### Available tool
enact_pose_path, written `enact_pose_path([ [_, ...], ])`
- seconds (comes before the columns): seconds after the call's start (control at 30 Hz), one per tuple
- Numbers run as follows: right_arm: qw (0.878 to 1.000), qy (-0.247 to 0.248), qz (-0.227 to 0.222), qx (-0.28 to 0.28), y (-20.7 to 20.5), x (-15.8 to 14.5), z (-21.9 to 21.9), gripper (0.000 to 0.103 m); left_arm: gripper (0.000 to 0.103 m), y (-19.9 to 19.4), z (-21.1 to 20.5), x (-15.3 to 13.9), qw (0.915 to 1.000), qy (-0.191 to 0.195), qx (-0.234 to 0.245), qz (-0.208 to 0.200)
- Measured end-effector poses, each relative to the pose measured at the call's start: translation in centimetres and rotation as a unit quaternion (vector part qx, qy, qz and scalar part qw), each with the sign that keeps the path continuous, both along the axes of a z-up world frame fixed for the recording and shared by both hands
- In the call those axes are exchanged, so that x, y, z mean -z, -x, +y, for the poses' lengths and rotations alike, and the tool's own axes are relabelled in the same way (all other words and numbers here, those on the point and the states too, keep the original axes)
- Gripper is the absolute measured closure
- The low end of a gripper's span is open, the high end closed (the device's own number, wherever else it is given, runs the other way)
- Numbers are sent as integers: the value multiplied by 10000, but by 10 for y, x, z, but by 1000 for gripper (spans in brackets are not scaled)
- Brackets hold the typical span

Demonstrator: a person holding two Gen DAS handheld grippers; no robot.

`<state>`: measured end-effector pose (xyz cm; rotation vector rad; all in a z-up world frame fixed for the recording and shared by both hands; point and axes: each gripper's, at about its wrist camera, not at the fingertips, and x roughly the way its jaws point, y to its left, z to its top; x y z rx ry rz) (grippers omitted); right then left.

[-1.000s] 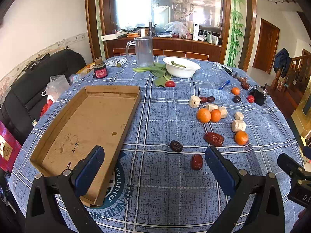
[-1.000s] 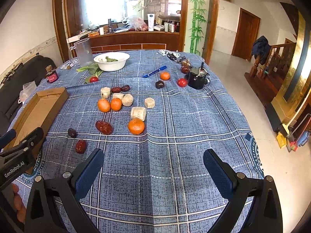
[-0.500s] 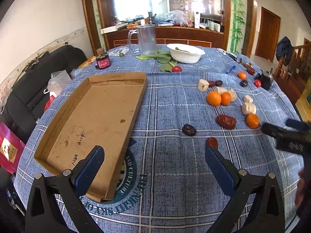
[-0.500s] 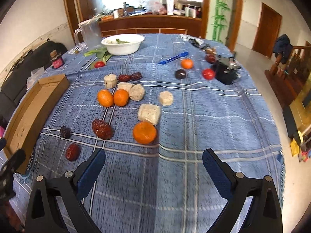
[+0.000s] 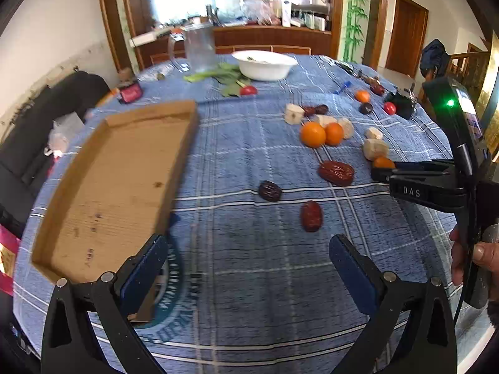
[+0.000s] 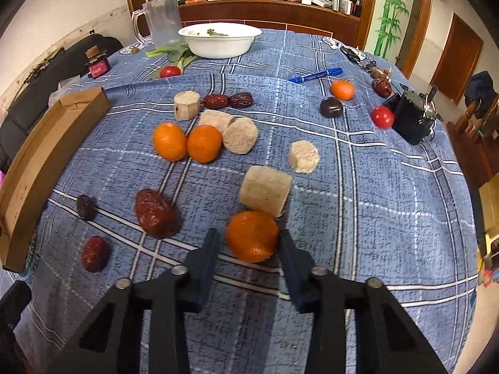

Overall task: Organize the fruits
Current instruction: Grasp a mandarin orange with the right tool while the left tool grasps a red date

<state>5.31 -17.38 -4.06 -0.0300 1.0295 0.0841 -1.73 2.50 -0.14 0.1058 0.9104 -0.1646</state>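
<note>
Small oranges, red and dark dates and beige cut chunks lie scattered on the blue checked cloth. My right gripper (image 6: 249,244) points down at the nearest orange (image 6: 252,237). Its jaws are closing and its pads sit against both sides of that orange. A beige chunk (image 6: 266,190) touches the orange's far side. In the left wrist view the right gripper (image 5: 379,171) reaches in from the right, with the orange (image 5: 383,162) at its tip. My left gripper (image 5: 249,268) hangs open over bare cloth. A red date (image 5: 311,215) lies just beyond it, and the cardboard tray (image 5: 109,187) is to its left.
A big red date (image 6: 156,213) lies left of the held orange, and two more oranges (image 6: 187,141) lie farther back. A white bowl (image 6: 220,43), a clear jug (image 6: 162,20), greens, tomatoes, a blue pen (image 6: 315,74) and a black clip (image 6: 411,118) stand at the back. A person's hand (image 5: 477,258) holds the right gripper.
My right gripper has moved forward and down to the nearest orange, and its jaws have closed from wide open to around it. My left gripper has sunk slightly and stays open.
</note>
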Motion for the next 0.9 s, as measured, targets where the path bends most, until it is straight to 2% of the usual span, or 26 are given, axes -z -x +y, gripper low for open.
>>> enact_pose_path([
  [0.1, 9998, -209, 24, 56, 4, -3, -10, 69, 0, -8, -8, 4, 9996, 183, 142, 166],
  [0.27, 9996, -237, -108, 51, 25, -13, -21, 69, 1, -23, -26, 12, 9984, 347, 249, 365],
  [0.43, 9996, -156, -208, 55, 46, -19, -29, 69, 15, -37, -39, 27, 9939, 676, 382, 783],
  [0.47, 9996, -163, -215, 66, 48, -19, -31, 69, 21, -39, -41, 29, 9935, 674, 395, 832],
  [0.57, 9994, -241, -220, 110, 57, -19, -39, 69, 33, -43, -44, 38, 9927, 604, 415, 961],
  [0.67, 9992, -320, -210, 144, 62, -18, -44, 69, 33, -46, -45, 44, 9922, 577, 331, 1057],
  [0.83, 9988, -413, -240, 121, 70, -18, -48, 69, 33, -48, -46, 44, 9932, 551, 248, 998],
  [0.9, 9986, -462, -245, 117, 72, -18, -50, 69, 34, -47, -49, 45, 9941, 425, 260, 963],
])
